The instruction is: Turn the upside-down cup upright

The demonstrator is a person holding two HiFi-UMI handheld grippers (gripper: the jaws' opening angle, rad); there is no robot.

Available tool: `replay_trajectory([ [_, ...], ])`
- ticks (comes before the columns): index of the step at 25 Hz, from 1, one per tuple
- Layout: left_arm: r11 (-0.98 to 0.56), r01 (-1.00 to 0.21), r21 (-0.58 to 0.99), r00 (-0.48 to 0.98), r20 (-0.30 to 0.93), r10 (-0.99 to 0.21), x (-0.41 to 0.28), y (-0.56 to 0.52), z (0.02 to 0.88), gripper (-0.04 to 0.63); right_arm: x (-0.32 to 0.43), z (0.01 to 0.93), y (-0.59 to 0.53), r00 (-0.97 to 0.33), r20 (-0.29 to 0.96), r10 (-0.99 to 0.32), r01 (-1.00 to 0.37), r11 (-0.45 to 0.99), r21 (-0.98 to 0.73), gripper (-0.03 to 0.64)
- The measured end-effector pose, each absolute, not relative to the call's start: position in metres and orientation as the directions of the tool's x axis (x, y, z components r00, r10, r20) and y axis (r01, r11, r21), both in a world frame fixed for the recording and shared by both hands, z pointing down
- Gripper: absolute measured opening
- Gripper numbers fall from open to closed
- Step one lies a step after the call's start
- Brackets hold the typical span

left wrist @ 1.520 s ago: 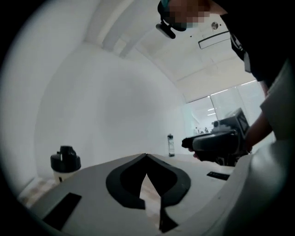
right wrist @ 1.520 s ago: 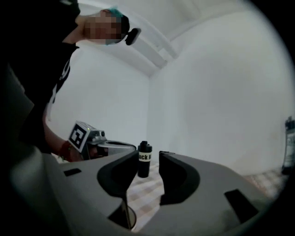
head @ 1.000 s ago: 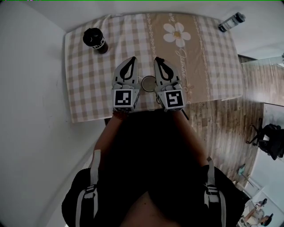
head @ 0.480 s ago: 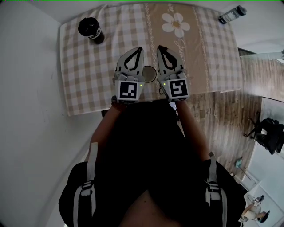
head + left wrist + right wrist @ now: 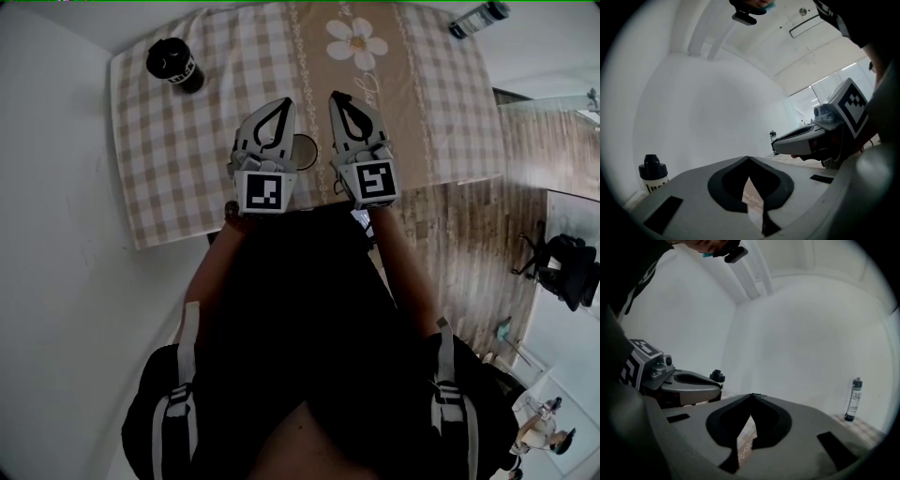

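While we stood at the near edge of the checked tablecloth, our forearms reached out from a dark sleeve on each side and carried both tools level above it. The left gripper had its jaws pressed together with nothing between them, only a sliver of cloth showing through the gap behind the tips. The right gripper was likewise closed and empty. They lay side by side, near each other but apart.

Between the two, close to the near edge of the cloth, sat the cup. Only part of its round outline showed from above, and we could not tell from that which end faced up. Neither tool touched it.

Farther out came the flower print, a dark bottle at the far left corner and a clear bottle beyond the far right one.

We judged the task to be at its approach, with the grasp not yet begun. The next move called for one gripper to spread its jaws, sink to the cup's wall, close on it, lift, and roll it half a turn before setting it down.
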State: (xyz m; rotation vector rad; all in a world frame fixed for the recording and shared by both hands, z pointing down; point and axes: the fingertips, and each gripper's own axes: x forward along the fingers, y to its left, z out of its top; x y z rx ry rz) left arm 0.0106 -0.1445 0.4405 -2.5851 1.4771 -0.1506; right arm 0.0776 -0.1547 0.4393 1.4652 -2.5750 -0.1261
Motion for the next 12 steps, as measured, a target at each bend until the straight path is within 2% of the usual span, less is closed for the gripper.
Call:
replay_trajectory([
  [12,-0.508,-0.839,-0.193,0.513,0.030,-0.858,0.0121,-0.1387,0.4444,0.002,0.0814,0.4466,-0.1512,-0.506,0.131,-0.853,-0.841,0.521,0.146,-0.003],
])
